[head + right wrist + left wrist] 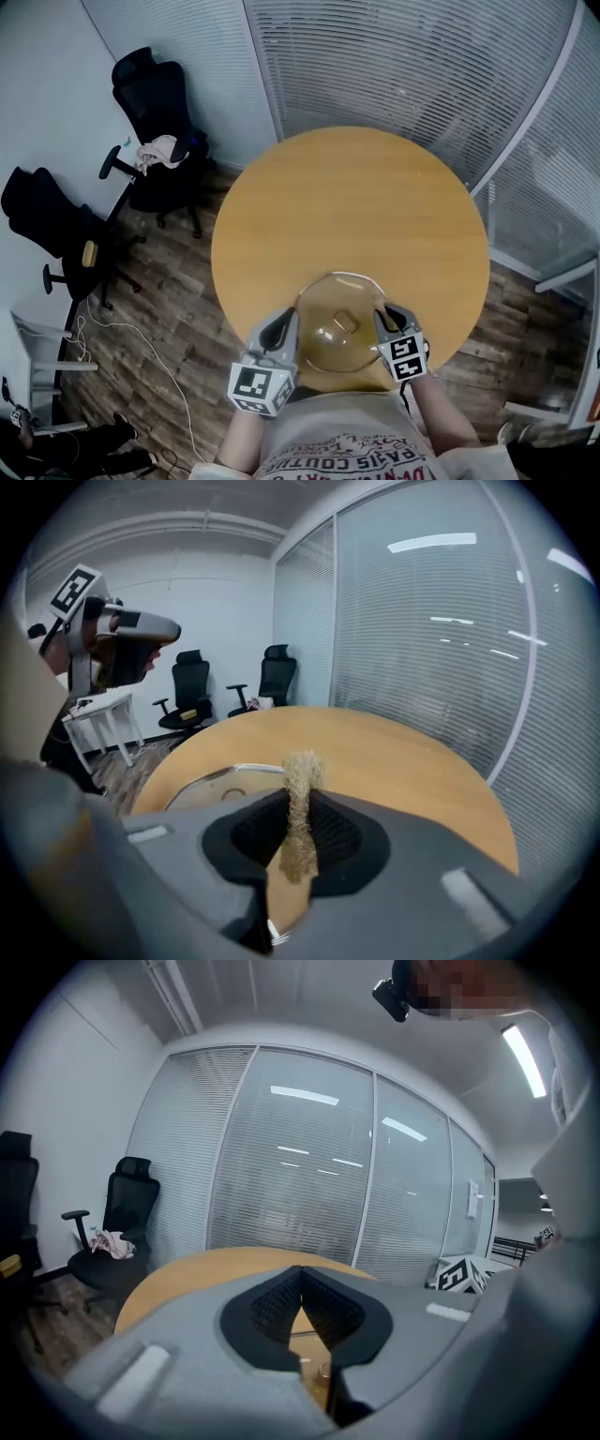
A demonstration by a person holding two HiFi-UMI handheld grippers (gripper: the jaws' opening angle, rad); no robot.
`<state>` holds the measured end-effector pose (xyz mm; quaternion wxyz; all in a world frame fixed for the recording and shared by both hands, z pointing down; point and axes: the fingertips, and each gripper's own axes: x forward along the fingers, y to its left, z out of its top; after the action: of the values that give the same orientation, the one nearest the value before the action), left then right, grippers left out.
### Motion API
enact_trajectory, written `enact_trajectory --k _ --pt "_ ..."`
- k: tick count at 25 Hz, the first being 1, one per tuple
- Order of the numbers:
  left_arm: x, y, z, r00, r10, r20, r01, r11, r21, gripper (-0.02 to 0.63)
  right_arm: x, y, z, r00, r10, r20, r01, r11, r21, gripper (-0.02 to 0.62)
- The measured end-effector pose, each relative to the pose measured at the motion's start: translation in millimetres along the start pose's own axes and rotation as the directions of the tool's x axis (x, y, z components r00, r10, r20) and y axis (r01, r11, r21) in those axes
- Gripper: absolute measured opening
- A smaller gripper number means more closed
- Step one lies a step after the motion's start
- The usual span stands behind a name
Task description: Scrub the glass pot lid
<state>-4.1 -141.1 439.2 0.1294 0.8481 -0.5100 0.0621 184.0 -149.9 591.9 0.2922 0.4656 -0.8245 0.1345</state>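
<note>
The glass pot lid (339, 349), with a steel rim and a knob at its centre, lies flat on the round wooden table (347, 206) near the front edge. My left gripper (288, 322) hovers at the lid's left rim. In the left gripper view, my left gripper (300, 1274) has its pads touching at the tips and nothing shows between them. My right gripper (383, 319) is at the lid's right rim. The right gripper view shows my right gripper (302, 797) shut on a tan fibrous scrubber (302, 771) that sticks up past the tips, with the lid (220, 782) to its left.
Two black office chairs (159, 122) (56, 225) stand on the wood floor left of the table, one with a cloth on its seat. A white desk (37, 375) and a loose cable (141, 347) are at lower left. Blinded glass walls (403, 66) curve behind the table.
</note>
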Motion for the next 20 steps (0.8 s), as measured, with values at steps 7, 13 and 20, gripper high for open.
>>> enact_trajectory --k 7,13,20 --pt "3 15 -21 0.993 0.110 -0.046 -0.111 0.994 -0.014 0.008 54 5 -24 0.980 0.138 -0.142 -0.165 0.965 -0.206 0.061" --pt "-9 29 -37 0.976 0.193 -0.098 -0.196 0.980 -0.025 0.008 82 35 -20 0.951 0.267 -0.156 -0.308 0.861 -0.404 0.061" --pt "-23 36 -48 0.964 0.235 -0.123 -0.240 0.971 -0.022 0.008 97 51 -34 0.935 0.248 -0.252 -0.350 0.757 -0.552 0.061"
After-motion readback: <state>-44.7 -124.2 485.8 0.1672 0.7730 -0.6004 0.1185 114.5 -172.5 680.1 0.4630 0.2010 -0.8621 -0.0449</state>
